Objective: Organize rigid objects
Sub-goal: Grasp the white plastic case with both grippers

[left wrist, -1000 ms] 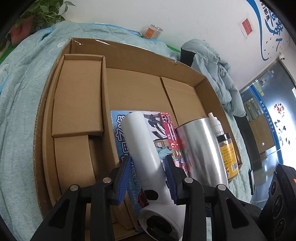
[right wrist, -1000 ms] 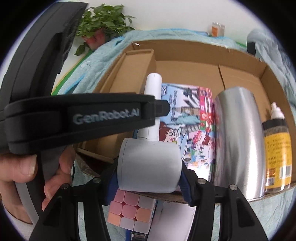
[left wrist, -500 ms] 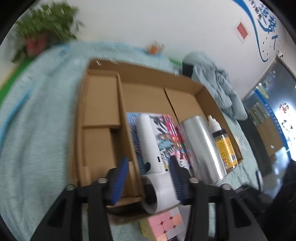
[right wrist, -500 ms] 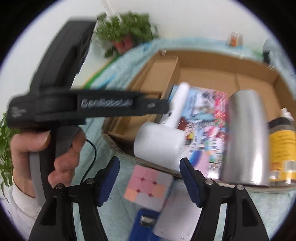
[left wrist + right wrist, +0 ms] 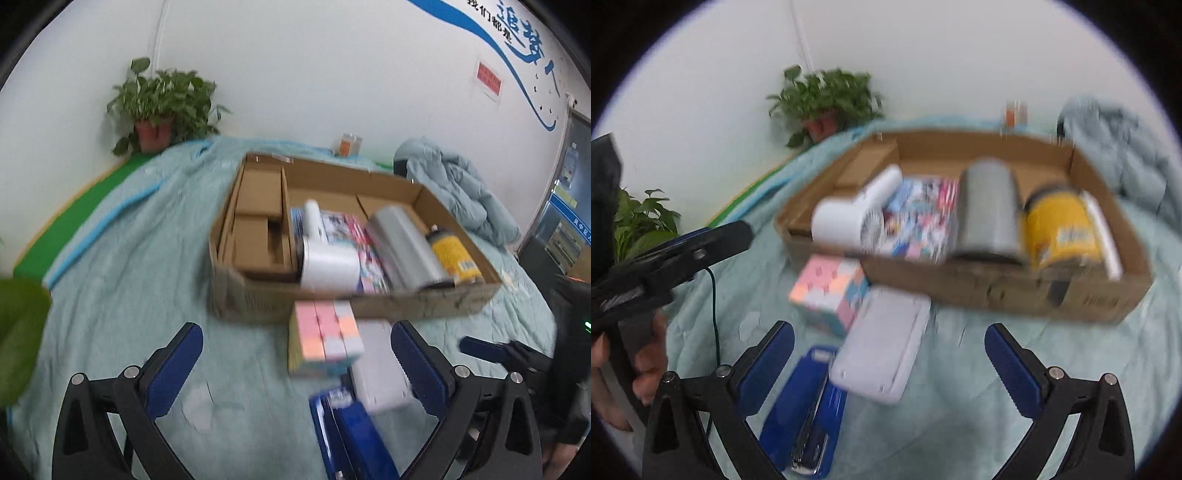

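A pale green bedspread (image 5: 122,258) is carrying the cardboard box (image 5: 406,306). Only the right view is showing a hand (image 5: 646,365). Left claw (image 5: 295,354) and right claw (image 5: 889,354), jaws just opening, are gaping wide and empty, tilting downward near the pastel cube (image 5: 829,291) outside the box.

Large blue Chinese characters, partly cut off, stand on the white wall (image 5: 332,74); "追" is readable. The red notice (image 5: 489,79) there is too blurred.
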A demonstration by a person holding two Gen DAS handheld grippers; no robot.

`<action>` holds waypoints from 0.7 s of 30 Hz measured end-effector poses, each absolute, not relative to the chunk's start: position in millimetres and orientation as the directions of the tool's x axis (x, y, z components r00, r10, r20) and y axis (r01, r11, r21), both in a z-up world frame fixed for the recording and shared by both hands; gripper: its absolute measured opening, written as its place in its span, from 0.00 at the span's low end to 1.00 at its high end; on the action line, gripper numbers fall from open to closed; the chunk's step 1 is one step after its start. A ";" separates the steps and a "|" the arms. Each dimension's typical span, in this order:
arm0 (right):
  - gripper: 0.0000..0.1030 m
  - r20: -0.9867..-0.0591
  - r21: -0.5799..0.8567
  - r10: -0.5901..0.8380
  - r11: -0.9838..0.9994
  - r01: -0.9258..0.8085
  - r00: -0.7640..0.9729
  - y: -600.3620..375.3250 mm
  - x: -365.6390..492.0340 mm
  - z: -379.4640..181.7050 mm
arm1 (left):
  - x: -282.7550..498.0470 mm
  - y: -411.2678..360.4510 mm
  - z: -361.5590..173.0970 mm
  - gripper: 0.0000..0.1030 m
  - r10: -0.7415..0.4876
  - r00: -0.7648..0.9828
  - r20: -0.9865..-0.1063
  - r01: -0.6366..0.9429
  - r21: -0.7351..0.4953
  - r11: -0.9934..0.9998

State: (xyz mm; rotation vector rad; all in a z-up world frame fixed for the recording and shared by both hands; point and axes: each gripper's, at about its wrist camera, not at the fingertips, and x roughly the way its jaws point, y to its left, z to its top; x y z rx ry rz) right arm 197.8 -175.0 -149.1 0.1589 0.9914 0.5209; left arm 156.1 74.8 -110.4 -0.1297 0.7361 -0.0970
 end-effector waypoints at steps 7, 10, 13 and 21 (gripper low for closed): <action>0.76 -0.830 0.367 0.451 0.884 -0.288 0.327 -143.4 221.3 -187.5 | 104.3 72.3 -134.0 0.99 -0.102 0.717 -0.690 -0.004 -0.150 0.989; 0.74 -0.835 0.372 0.454 0.882 -0.289 0.311 -134.2 226.3 -190.9 | 94.8 73.0 -134.4 0.99 -0.093 0.713 -0.695 -0.010 -0.143 0.990; 0.73 -0.844 0.353 0.437 0.890 -0.289 0.313 -127.4 225.6 -190.8 | 93.1 71.7 -133.5 0.99 -0.097 0.707 -0.701 -0.015 -0.151 0.988; 0.61 -0.833 0.309 0.432 0.881 -0.358 0.346 -141.5 206.8 -196.1 | 118.1 58.1 -129.5 0.99 -0.210 0.658 -0.723 0.055 -0.232 0.971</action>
